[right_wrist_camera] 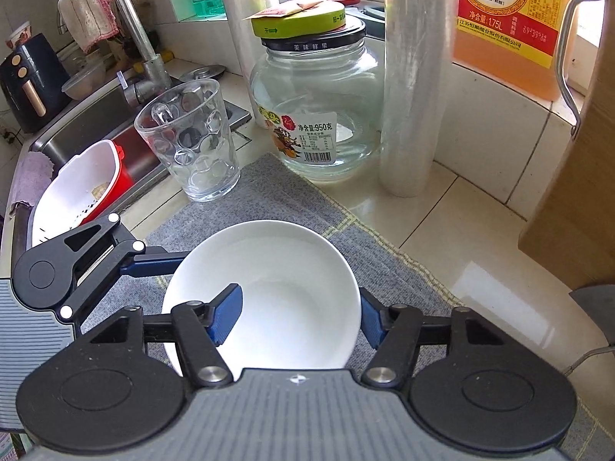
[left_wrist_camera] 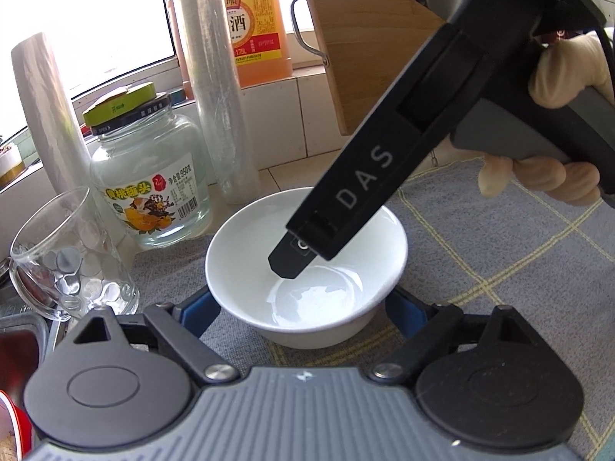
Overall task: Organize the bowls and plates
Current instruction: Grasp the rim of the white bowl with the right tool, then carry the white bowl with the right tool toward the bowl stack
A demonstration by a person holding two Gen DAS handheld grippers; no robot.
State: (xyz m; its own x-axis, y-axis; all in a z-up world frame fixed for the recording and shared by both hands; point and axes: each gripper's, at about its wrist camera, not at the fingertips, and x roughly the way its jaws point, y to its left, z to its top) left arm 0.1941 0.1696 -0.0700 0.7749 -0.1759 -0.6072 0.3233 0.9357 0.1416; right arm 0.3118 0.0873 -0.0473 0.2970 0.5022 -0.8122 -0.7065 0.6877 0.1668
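A white bowl (right_wrist_camera: pixel 269 296) sits upright on a grey woven mat (right_wrist_camera: pixel 269 192) with pale yellow check lines, laid over the glossy tiled bench (right_wrist_camera: pixel 472 230).

The right tongs (right_wrist_camera: pixel 300 317) are clamped on the bowl's right wall: one blue pad (right_wrist_camera: pixel 226 317) lies inside the bowl against the wall, the other presses on the outside of the rim. In the left view the right tongs (left_wrist_camera: pixel 294 263) show as a black finger dipping into the bowl (left_wrist_camera: pixel 307 265), held by a gloved hand (left_wrist_camera: pixel 557 77).

The left tongs (left_wrist_camera: pixel 303 311) stand apart, their blue pads (left_wrist_camera: pixel 200 313) flanking the bowl's lower wall on either side; whether they touch it I cannot tell. In the right view the left tongs (right_wrist_camera: pixel 153 263) reach in from the left, one blue finger at the bowl's far-left rim.

The bowl is smooth glazed ceramic, round, with a deep shiny well. Behind it stand a dimpled clear tumbler (right_wrist_camera: pixel 188 138), a squat glass jar (right_wrist_camera: pixel 319 115) with a black lid and a green tin cap on top, a tall roll of cling film (right_wrist_camera: pixel 415 77), and an orange bottle (right_wrist_camera: pixel 507 19) with a yellow label. A wooden board (right_wrist_camera: pixel 576 192) leans at the right. To the left lies a steel sink (right_wrist_camera: pixel 96 115) with a tap, and a white-and-red colander (right_wrist_camera: pixel 77 188).
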